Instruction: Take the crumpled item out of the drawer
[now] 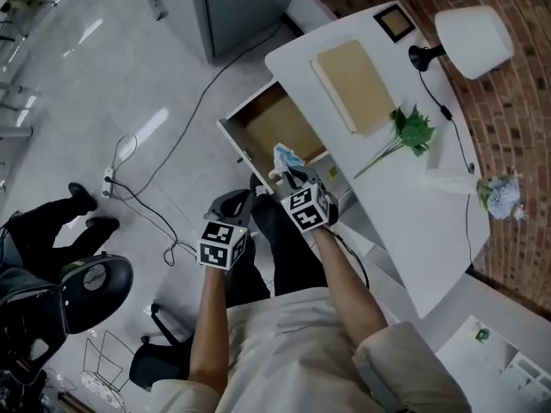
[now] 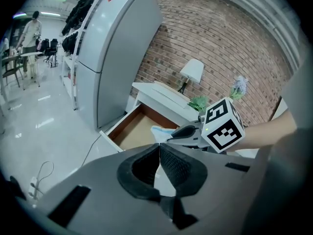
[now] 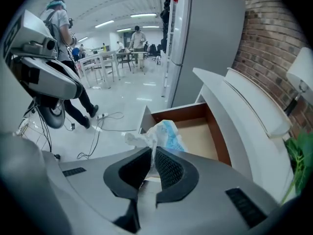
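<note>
The jaws of the right gripper (image 3: 152, 153) pinched the crumpled item (image 3: 164, 133), held just above the front edge of the drawer (image 3: 182, 112). The jaws of the left gripper (image 2: 159, 148) met on nothing, beside the drawer. The lift-out looked nearly done; the next move probably called for carrying the item clear of the drawer.

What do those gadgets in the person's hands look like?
The left tongs and right tongs are grey shells with black textured pads. Each carries a white cube with black square markers. The person wears pale rolled-up sleeves.
</note>
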A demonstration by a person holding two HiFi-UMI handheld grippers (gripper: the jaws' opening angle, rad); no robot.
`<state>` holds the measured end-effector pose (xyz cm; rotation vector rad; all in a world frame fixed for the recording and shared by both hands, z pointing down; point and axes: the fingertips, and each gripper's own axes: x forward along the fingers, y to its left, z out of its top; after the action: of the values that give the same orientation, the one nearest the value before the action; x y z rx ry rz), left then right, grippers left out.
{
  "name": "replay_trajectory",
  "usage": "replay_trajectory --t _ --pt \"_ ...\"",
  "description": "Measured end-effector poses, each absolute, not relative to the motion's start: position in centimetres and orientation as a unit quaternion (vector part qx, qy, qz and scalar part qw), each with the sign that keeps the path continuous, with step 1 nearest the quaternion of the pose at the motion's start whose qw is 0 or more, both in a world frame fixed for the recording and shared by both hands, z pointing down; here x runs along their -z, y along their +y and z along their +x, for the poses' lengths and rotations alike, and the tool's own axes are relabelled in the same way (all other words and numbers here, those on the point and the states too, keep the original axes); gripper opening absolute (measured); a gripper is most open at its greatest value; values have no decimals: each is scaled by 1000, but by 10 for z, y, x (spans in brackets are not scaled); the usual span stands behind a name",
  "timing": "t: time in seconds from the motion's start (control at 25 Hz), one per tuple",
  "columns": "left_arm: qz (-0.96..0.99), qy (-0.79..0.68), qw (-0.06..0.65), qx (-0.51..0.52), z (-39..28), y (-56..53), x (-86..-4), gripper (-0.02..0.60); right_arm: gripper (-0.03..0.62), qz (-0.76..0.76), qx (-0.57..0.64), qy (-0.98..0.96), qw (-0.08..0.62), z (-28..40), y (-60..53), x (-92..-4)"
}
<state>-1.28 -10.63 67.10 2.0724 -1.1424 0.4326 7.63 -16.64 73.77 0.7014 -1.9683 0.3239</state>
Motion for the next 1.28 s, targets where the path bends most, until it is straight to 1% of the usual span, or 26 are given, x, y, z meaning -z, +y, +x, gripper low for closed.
replay_trajectory --t 0.2,0.36,0.56,0.72,0.84,0.92,1.12,1.28 --pt "806 -449 347 -167 -20 -86 -646 17 58 309 -140 -815 471 78 -131 -709" --pt "804 -462 338 -161 -32 -77 -626 17 58 329 -146 -822 442 69 -120 -682" --pt "805 -462 335 -161 -37 -53 -605 17 58 346 -144 -824 424 69 -101 -653" --pt "810 -463 321 -162 -38 -44 -584 17 58 357 -134 -828 411 71 -92 -626" --pt "816 -458 307 -175 -40 -32 -570 17 58 373 -142 -831 388 71 -78 -606" --pt "817 -458 300 -181 -43 -27 -562 17 58 382 -152 -832 371 73 -69 -599" --pt "822 -458 284 -186 -45 -22 -546 17 58 384 -145 -835 365 86 -56 -588" --pt "828 -452 274 -187 -39 -20 -534 17 57 389 -136 -847 335 91 -46 -575"
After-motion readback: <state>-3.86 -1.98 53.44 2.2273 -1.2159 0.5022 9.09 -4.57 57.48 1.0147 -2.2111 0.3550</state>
